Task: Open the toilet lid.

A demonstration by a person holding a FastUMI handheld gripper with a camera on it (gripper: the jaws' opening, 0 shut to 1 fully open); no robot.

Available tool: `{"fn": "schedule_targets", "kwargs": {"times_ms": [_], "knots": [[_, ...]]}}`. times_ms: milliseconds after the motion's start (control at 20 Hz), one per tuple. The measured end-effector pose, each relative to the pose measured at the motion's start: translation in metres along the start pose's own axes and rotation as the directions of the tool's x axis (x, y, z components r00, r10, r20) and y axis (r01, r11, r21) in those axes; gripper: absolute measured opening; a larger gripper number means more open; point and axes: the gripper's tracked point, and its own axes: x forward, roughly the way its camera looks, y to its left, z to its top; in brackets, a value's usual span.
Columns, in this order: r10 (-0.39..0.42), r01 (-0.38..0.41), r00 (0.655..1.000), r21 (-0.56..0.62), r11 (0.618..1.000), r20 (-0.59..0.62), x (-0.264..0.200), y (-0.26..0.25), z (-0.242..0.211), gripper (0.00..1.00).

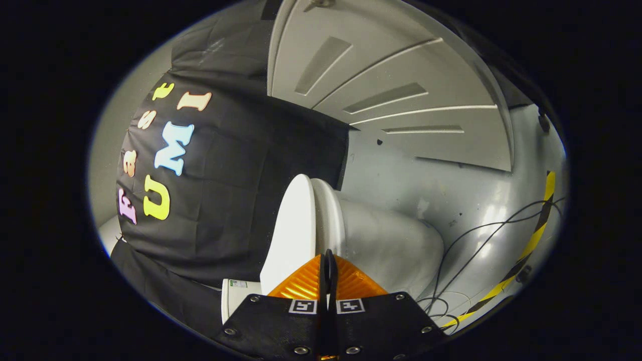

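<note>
Item 1, left of frame: booth wall (225, 200), black cloth, hanging in folds behind the toilet; backdrop only.

Item 2, lower centre-left: toilet lid (293, 230), white, smooth, oval. Seen edge-on because the view is rolled sideways, so long axis runs from bottom centre up toward mid-frame. Appears down, flat against seat rim (326, 215); no gap visible betw. the two. Small white box w/ label (239, 296) at lid's lower end, identity unclear.

Item 3, bottom centre: tongs (329, 271), fingers pressed together, nothing pinched. Tips just short of the lid/seat seam, pointing approx. along it. Lid lies immediately ahead and slightly left of tips; contact w/ lid not confirmable.

Item 4, centre-right: toilet bowl (391, 240), pale, glossy, bulging away to right of seat.

Item 5, right: floor (451, 180), grey, w/ loose black cables (481, 235) and yellow-black hazard tape (531, 240). Door (401, 90), pale, panelled, upper centre to upper right.

Judgement: lid not yet raised. Next move prob. needs tips under lid edge at seam, then swing lid leftward in frame, away from bowl.
</note>
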Motion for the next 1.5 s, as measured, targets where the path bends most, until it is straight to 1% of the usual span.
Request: {"fn": "schedule_targets", "kwargs": {"times_ms": [300,600,750,1000,1100,1500], "knots": [[0.002,-0.002,1.0,0.013,1.0,-0.002,-0.009,0.024,0.006,0.0],[0.02,-0.02,1.0,-0.019,1.0,0.016,-0.019,0.05,0.011,0.0],[0.032,-0.031,0.999,-0.06,0.998,0.018,-0.024,0.066,0.013,0.0],[0.06,-0.057,0.998,-0.096,0.994,0.023,-0.035,0.094,0.014,0.0],[0.069,-0.065,0.997,-0.131,0.989,0.027,-0.039,0.106,0.013,0.0],[0.14,-0.132,0.99,-0.199,0.971,0.028,-0.055,0.154,0.006,0.0]]}}
